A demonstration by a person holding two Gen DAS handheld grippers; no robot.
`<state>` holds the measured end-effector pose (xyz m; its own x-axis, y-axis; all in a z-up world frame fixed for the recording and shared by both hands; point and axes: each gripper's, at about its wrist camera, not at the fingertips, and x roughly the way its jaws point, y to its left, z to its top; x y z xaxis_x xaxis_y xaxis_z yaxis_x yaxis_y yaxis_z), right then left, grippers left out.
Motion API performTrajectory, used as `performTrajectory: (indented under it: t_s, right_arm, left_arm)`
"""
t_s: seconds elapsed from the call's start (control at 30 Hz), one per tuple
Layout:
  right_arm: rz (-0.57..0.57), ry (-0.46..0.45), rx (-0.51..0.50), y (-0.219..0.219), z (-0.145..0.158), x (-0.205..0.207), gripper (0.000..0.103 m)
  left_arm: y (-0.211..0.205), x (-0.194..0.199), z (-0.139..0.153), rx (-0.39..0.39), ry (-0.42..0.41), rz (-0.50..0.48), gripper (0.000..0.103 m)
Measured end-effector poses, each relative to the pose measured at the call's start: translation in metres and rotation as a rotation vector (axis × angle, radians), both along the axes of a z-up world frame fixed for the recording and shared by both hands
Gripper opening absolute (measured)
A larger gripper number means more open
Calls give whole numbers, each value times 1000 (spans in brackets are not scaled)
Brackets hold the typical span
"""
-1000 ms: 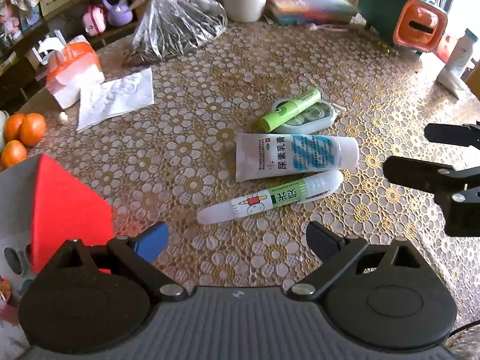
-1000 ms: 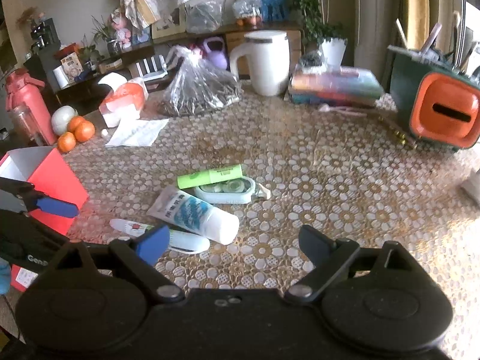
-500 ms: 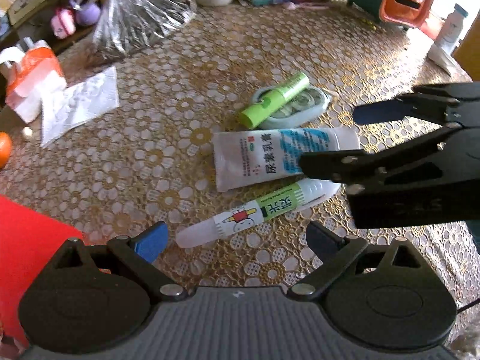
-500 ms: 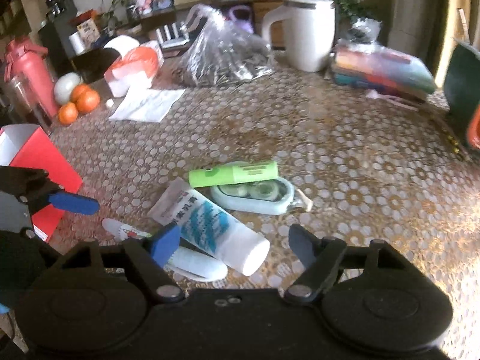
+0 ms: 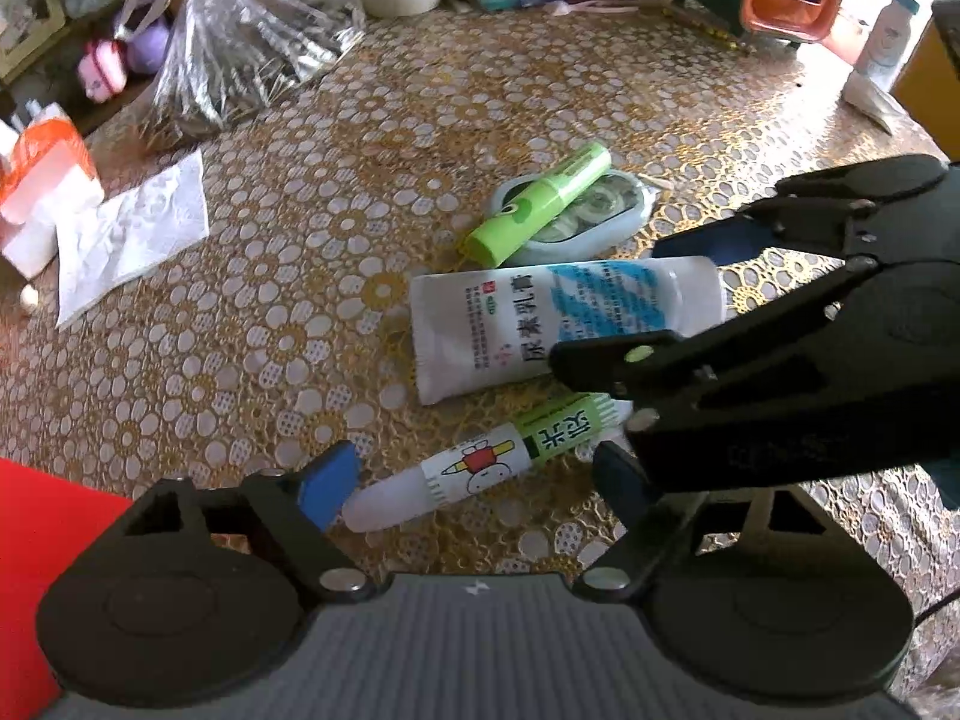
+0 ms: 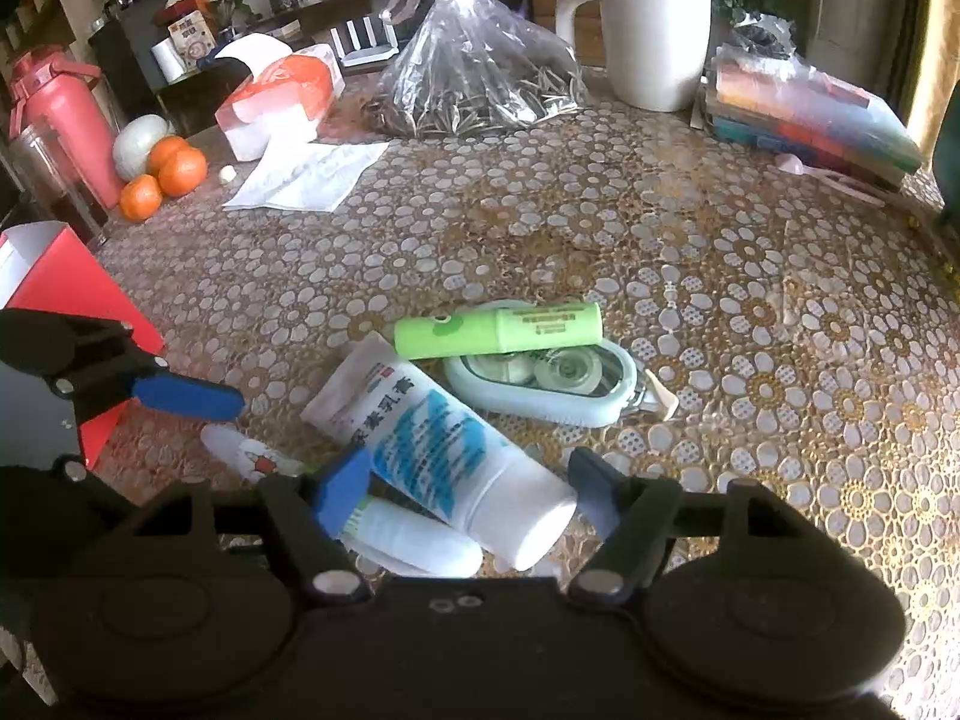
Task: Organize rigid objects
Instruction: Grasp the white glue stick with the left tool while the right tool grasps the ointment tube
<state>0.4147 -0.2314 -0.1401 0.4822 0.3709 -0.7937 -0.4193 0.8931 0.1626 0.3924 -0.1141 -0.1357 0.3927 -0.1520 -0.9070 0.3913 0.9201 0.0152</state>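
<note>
Left gripper [image 5: 474, 477] is spread wide, nothing between its fingers; red box [image 5: 36, 516] sits just off its left finger. Glue pen [image 5: 480, 468] lies on the table [image 5: 300, 300] right ahead of its fingertips, clear cap toward the left finger, far end hidden under the right gripper. Beyond the pen: white cream tube [image 5: 540, 324], lying flat, cap pointing right. Further out, green highlighter [image 5: 540, 204] rests across the pale blue correction-tape dispenser [image 5: 600, 210].

Right gripper [image 6: 468, 480] is also spread, holding nothing; its fingers straddle the capped end of the cream tube [image 6: 432, 444], not clearly touching it. Glue pen [image 6: 408, 546] lies under its left finger. Ahead of it: highlighter [image 6: 498, 330] on top of the dispenser [image 6: 558, 396].

Far side of the table: tissue [image 6: 306, 174], plastic bag [image 6: 474, 72], white mug [image 6: 654, 30].
</note>
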Motion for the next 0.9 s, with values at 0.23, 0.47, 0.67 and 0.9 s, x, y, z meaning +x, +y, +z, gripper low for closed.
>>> performTrajectory:
  t_s: [0.23, 0.47, 0.67, 0.9]
  right_arm:
    - [-8, -36, -24, 7, -2, -3, 70]
    - [-17, -50, -21, 4, 0, -11, 59]
    - [-33, -58, 6, -5, 3, -27, 48]
    - [-64, -83, 48, -15, 10, -58, 40]
  left_arm:
    - [-7, -10, 5, -21, -28, -65, 54]
    - [-11, -27, 6, -11, -36, -99, 42]
    - [-15, -50, 8, -30, -19, -112, 32]
    - [-14, -82, 16, -85, -11, -101, 22]
